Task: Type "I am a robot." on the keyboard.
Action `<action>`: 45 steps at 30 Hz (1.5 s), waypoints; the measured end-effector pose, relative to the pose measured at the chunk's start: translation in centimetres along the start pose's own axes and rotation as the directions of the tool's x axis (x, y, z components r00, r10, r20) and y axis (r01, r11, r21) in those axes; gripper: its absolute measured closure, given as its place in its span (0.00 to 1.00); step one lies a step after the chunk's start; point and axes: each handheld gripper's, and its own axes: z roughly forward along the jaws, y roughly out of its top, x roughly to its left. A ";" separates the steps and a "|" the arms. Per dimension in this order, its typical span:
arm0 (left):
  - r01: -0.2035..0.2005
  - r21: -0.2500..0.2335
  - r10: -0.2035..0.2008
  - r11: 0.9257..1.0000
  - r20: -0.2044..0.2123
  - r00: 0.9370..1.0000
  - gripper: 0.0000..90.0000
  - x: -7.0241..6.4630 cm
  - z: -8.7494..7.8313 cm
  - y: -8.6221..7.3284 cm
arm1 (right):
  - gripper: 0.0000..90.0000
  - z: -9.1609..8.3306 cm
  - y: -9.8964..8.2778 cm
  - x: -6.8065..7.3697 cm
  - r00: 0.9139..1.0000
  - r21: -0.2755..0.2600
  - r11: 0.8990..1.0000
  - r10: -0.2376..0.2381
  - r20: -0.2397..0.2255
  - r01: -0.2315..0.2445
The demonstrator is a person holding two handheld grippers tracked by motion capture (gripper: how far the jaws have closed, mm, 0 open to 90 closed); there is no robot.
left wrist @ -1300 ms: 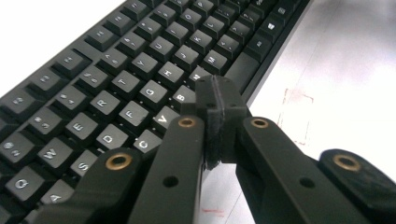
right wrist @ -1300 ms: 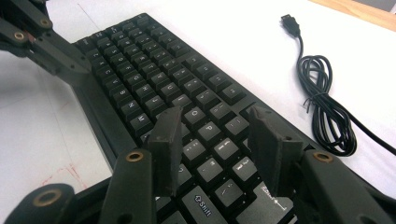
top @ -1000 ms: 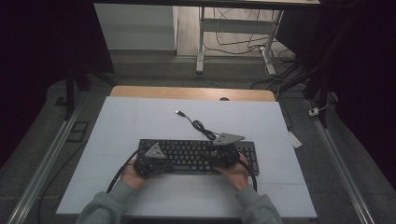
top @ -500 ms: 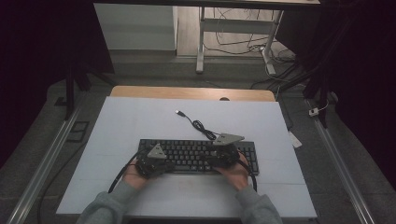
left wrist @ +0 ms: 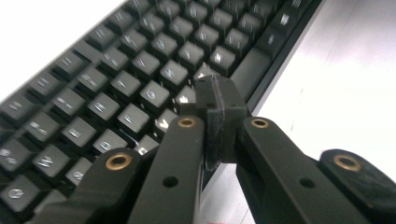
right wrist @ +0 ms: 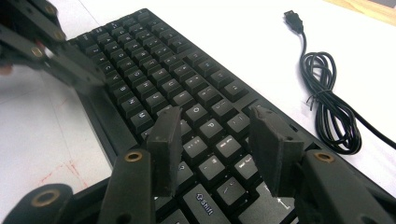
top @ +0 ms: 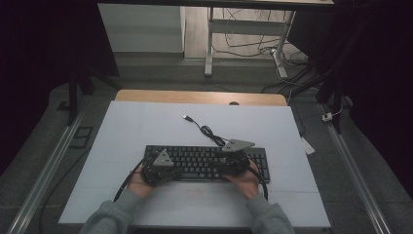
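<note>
keyboard (top: pixel 207 161): black, full-size, dark keycaps, coiled USB cable (right wrist: pixel 327 93) | writing: "Shift" key legible | left gripper (left wrist: pixel 219 100): jaws pressed together, empty | right gripper (right wrist: pixel 217 130): jaws wide, empty

High view looks down from above; both gripper views sit close over the shared keyboard (top: pixel 207 162)

Your left gripper (left wrist: pixel 218 109) has its two black jaws pressed together, pad against pad, with nothing between them. The closed tip sits low over the black keyboard (left wrist: pixel 116 79), above the keys near its front edge. To the right of your jaws lies the pale table surface (left wrist: pixel 345 74).
</note>
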 end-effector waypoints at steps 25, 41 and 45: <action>0.135 -0.094 -0.141 0.986 -0.062 0.988 0.37 2.1 -3.3 -0.1 | 0.60 0.0 -0.1 0.0 1.000 0.002 1.000 -0.004 0.002 0.004; 0.159 -0.100 -0.168 0.982 -0.086 0.982 0.37 2.6 -3.5 -0.2 | 0.60 0.0 -0.1 0.0 1.000 0.005 1.000 -0.005 0.005 0.005; 0.174 -0.095 -0.184 0.980 -0.101 0.978 0.38 3.0 -3.5 -0.4 | 0.60 0.0 -0.1 0.0 1.000 0.009 1.000 -0.005 0.007 0.005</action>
